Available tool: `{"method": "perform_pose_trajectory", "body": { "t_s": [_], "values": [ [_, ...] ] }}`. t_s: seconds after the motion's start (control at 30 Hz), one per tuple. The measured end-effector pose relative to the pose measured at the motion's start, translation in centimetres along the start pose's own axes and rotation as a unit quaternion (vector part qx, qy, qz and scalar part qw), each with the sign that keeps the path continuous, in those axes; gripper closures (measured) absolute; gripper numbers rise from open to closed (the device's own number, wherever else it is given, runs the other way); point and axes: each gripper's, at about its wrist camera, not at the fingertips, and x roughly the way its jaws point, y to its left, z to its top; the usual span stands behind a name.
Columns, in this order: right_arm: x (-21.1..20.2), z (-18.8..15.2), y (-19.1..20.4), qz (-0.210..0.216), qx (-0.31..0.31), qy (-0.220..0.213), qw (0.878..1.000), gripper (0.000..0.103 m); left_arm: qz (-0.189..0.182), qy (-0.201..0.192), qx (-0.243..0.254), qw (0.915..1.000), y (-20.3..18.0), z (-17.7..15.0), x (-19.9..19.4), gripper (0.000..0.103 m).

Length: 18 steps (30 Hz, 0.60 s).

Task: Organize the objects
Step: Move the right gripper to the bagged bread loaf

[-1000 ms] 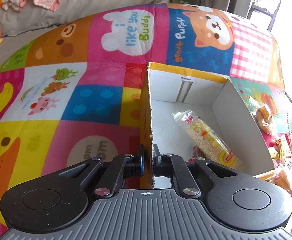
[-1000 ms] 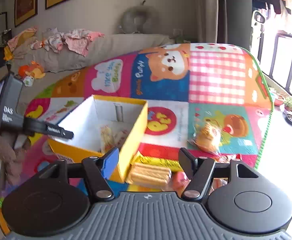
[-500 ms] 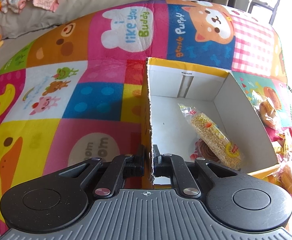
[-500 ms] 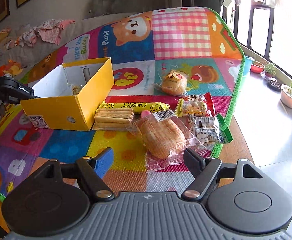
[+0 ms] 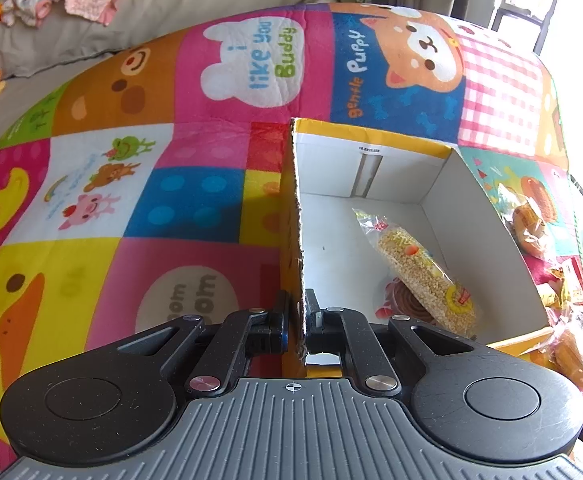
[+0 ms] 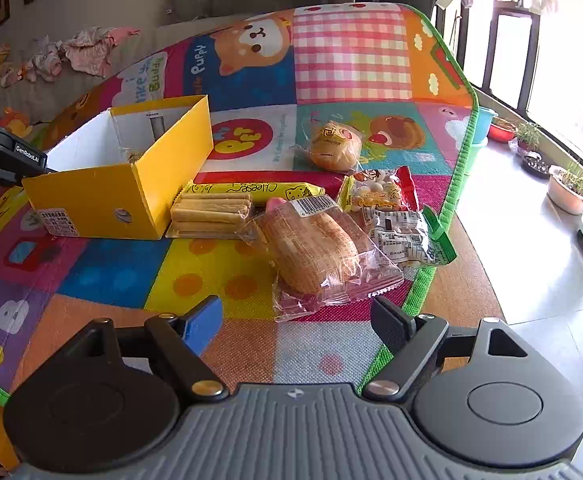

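The left gripper pinches the box wall, and its body hides the box's near corner. Inside, a rice bar half covers a red pack; the right view hides both behind the yellow wall. The right gripper, empty, jaws widening, hovers before the bread.

Strong daylight enters through the windows at right, overexposing them. The play mat is evenly lit and sharp. Fisheye distortion bends all edges; shadows stay short.
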Motion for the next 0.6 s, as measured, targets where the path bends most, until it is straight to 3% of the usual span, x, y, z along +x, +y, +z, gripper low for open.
{"method": "perform_pose_trajectory", "body": {
  "t_s": [0.6],
  "values": [
    [2.2,2.2,-1.8,-0.026,-0.015,-0.025,0.999,0.021,-0.002,0.002,0.004,1.0000,0.0,0.0,0.0,0.094]
  ]
}}
